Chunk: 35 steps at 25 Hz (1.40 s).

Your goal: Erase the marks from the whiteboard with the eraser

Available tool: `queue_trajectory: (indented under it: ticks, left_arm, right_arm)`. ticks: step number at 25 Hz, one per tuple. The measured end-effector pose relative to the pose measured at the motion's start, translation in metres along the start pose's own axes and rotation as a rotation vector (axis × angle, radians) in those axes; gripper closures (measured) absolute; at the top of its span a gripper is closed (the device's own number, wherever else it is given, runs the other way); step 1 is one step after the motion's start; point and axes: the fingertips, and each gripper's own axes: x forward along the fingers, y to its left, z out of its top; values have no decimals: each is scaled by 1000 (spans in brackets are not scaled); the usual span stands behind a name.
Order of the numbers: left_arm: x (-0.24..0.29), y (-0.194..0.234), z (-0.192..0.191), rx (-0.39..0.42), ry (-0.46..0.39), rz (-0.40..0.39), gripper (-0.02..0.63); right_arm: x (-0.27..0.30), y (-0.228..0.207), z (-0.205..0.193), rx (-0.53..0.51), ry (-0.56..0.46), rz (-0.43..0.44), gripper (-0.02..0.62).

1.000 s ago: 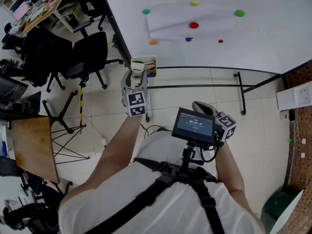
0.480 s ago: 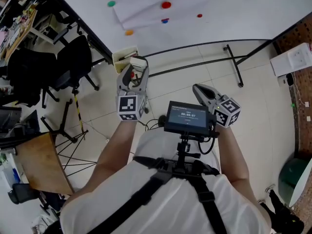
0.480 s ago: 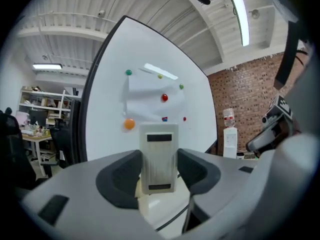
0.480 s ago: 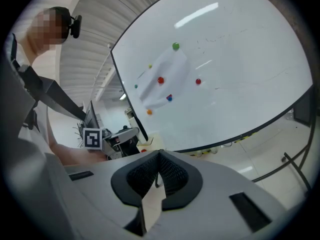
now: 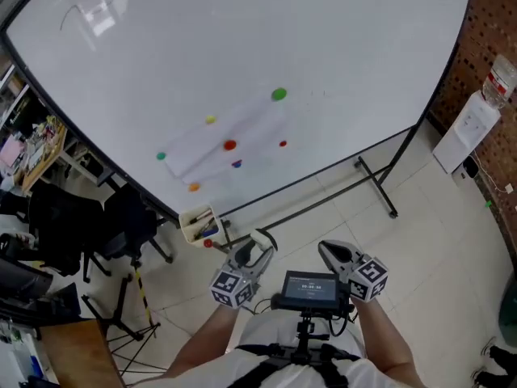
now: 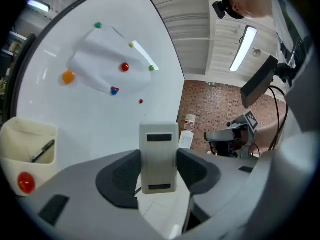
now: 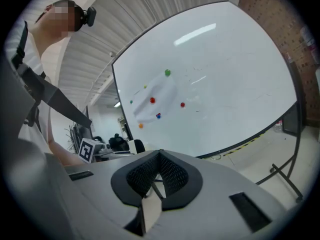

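Observation:
The whiteboard [image 5: 242, 47] fills the upper head view and carries only faint thin strokes [image 5: 77, 14] at its top left. A white sheet [image 5: 218, 140] is pinned to it by several coloured magnets, among them a green one [image 5: 279, 94]. My left gripper [image 6: 159, 170] is shut on the eraser [image 6: 159, 156], a pale block with two dark bars that stands upright between the pads. It hangs below the board, apart from it. My right gripper [image 5: 325, 249] is beside it, jaws shut and empty, pointing at the board [image 7: 225, 74].
A cream box [image 5: 198, 223] with pens hangs at the board's lower edge, a red magnet [image 5: 208, 243] below it. The board's stand legs [image 5: 376, 188] cross the tiled floor. Black office chairs [image 5: 133, 217] stand at left, a water dispenser [image 5: 467, 136] by the brick wall at right.
The head view has lifted from the floor to the whole board. My left gripper has drawn away from the cream box with the eraser and turned; the right gripper has risen a little.

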Motion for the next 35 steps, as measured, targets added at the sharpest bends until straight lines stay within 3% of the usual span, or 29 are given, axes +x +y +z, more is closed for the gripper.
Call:
queue_trajectory:
  ticks: [10, 23, 27, 35]
  left_arm:
    - [131, -132, 32, 84, 5, -127, 368]
    - [210, -222, 25, 131, 21, -39, 368]
    - [213, -235, 28, 162, 39, -14, 368]
    - [216, -211, 53, 227, 37, 90, 368]
  right_arm:
    - [-126, -99, 33, 35, -69, -91, 592]
    - [-241, -179, 43, 46, -102, -82, 592]
    - [-262, -188, 48, 53, -128, -80, 592]
    - [-248, -215, 73, 31, -179, -53, 592]
